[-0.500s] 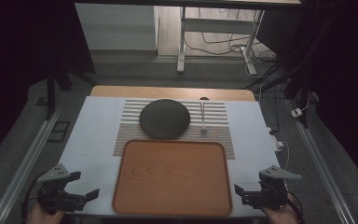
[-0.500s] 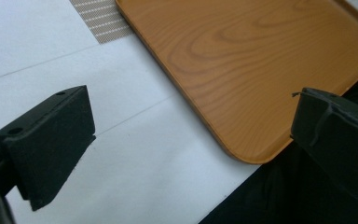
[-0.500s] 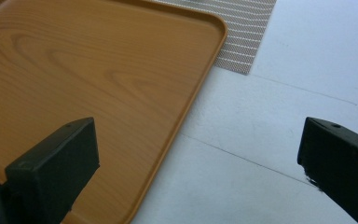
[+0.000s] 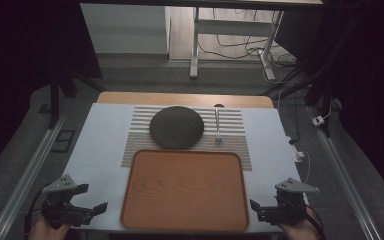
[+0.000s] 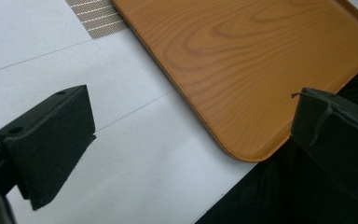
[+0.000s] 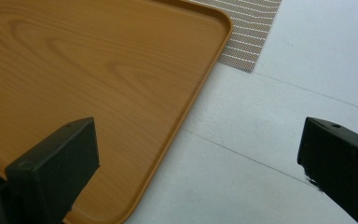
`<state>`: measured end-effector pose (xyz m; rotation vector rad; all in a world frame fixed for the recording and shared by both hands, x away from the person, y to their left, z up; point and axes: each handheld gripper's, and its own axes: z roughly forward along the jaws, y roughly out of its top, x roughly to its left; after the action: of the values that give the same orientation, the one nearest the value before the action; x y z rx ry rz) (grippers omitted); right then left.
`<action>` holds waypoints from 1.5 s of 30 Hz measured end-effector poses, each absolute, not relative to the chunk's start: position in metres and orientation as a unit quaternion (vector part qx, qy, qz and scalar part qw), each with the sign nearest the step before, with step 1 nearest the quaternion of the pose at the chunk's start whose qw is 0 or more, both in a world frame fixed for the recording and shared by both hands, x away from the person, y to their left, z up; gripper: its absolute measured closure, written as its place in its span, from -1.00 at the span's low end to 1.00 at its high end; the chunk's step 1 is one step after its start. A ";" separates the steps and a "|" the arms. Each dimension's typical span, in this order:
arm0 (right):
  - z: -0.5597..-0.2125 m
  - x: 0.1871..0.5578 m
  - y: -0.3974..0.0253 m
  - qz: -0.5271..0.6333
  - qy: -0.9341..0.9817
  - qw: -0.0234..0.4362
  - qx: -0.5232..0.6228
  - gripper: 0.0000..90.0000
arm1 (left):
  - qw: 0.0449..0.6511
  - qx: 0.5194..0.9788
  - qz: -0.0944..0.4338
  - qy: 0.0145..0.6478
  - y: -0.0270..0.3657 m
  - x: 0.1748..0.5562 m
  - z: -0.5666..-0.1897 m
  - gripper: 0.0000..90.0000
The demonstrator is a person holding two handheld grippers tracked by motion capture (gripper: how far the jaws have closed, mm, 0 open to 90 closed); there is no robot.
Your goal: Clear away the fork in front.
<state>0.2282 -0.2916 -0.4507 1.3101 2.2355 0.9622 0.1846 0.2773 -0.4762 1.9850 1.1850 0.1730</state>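
Wooden tray [image 4: 184, 190] lies between both grippers. Left gripper [image 4: 87, 212] and right gripper [image 4: 262, 212] gape wide, holding nothing. At 12 o'clock, the high view adds a dark plate [image 4: 176, 127].

High view looks down from above; both gripper views sit close, sharing the wooden tray [image 4: 184, 192].

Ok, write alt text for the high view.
An empty wooden tray lies at the near edge of a white table, with an open handheld gripper at each side: left gripper, right gripper. Behind the tray, a dark round plate and a small spoon-like utensil rest on a striped placemat.
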 end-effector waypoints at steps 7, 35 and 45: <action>-0.451 0.229 -0.292 0.342 0.796 0.180 0.465 -1.00 | 0.407 0.783 0.069 0.464 0.277 0.185 -0.475 -1.00; -0.447 0.233 -0.274 0.329 0.832 0.172 0.413 -1.00 | 0.401 0.790 0.061 0.459 0.273 0.189 -0.476 -1.00; -0.448 0.237 -0.255 0.295 0.863 0.198 0.360 -1.00 | 0.398 0.790 0.059 0.462 0.273 0.190 -0.477 -1.00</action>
<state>0.2372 -0.2551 -0.4481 1.0085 2.4135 0.8246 0.1899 0.2729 -0.4766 2.0012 1.1695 0.1506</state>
